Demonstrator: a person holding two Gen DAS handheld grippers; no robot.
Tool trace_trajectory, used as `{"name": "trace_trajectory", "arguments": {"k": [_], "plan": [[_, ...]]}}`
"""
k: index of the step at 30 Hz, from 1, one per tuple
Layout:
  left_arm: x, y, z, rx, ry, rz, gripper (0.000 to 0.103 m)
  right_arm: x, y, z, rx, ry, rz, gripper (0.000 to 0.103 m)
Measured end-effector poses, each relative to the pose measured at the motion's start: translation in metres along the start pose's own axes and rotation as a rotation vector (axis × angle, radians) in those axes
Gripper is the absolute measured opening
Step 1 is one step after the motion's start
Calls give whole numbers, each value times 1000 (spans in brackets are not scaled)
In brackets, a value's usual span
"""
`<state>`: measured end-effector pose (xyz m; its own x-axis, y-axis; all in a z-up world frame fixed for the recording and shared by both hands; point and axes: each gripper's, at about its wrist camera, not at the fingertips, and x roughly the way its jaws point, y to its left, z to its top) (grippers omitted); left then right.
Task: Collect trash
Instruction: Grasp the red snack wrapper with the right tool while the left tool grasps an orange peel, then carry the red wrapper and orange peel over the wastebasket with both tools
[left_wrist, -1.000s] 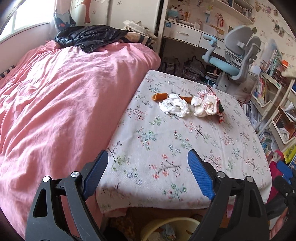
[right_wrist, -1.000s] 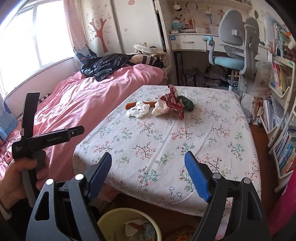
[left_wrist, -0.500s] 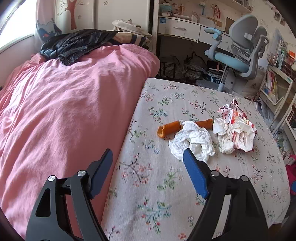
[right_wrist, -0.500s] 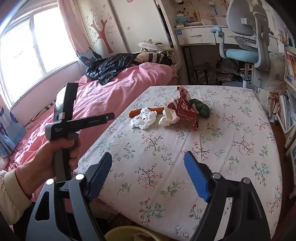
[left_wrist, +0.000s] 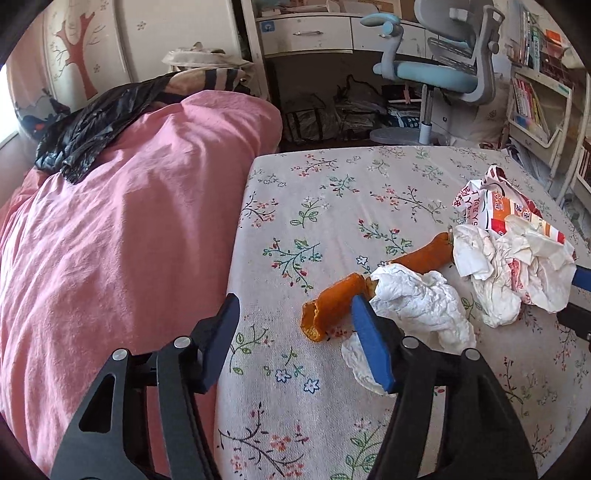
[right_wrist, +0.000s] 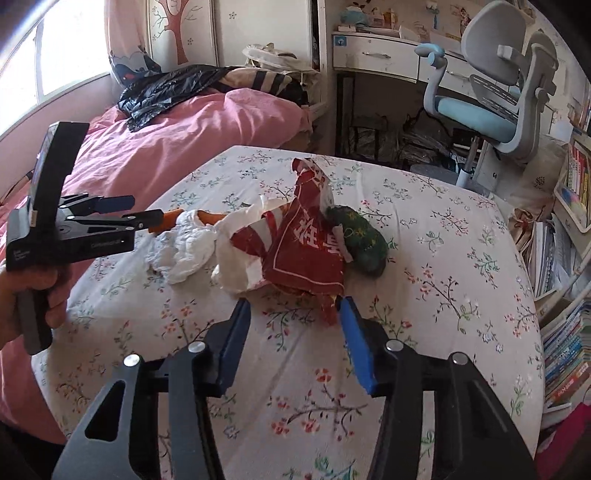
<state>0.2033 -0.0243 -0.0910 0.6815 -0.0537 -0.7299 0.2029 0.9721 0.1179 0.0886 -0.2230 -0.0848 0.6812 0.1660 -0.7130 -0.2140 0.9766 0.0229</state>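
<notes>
Both tools closed in, jaws narrowing, empty; my left may clip tissue at 2 o'clock, missing carrot.

Table with floral cloth: orange peel at left, white tissue, red wrapper, green lump at right, clustered mid-table.
</notes>
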Motion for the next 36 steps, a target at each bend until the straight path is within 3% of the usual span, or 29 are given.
{"name": "trace_trajectory", "arguments": {"k": [7,9,11,12,17,21,27,36], "plan": [[21,0,12,18,24,-67,47,14,-8,7,-16,-8,-11,11],[25,-5,14,34,34,-90,32,13,-12,9,0,-17,15,7],[31,-11,12,63,70,-96,19,13,-17,10,29,-18,56,6],[31,-13,12,69,71,-91,18,11,-19,10,43,-19,75,6],[21,-1,9,-5,69,-91,17,-12,-28,14,136,-66,173,5],[-12,17,8,-124,24,-116,16,-44,-29,17,188,-133,230,5],[-60,18,-6,-202,-27,-163,16,-83,-40,8,291,-203,293,4],[-110,1,-42,-209,-34,-203,16,-143,-60,-22,388,-288,285,5]]}}
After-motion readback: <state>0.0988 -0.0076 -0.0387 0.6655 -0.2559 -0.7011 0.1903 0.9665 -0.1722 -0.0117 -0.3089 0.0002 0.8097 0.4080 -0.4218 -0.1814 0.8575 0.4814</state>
